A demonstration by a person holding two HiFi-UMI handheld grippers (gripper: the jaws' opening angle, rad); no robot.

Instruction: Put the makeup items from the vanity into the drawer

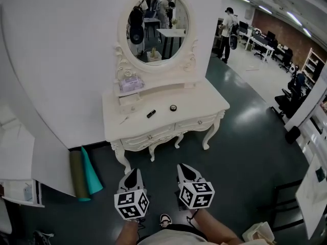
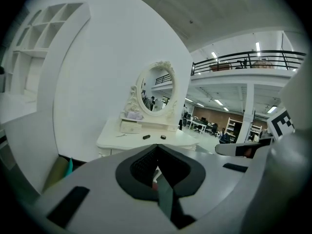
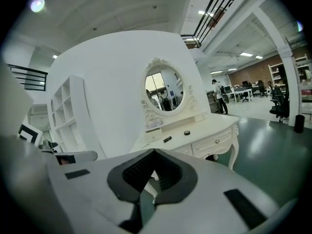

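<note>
The desk (image 1: 199, 106) looked like smooth, cream-painted carved wood with a soft sheen, its oval mirror (image 1: 158, 27) was polished glass, and the dark green floor (image 1: 240, 137) shone glossy.

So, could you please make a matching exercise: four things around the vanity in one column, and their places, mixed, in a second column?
Things:
1. black tube
2. lilac bag
3. teal roll
4. left gripper

Places:
A. on the floor, left of the vanity
B. on the shelf under the mirror
C. held above the floor, before the vanity
D. on the vanity top, left of the round compact

Pairs: 1-D, 2-B, 3-A, 4-C
</note>
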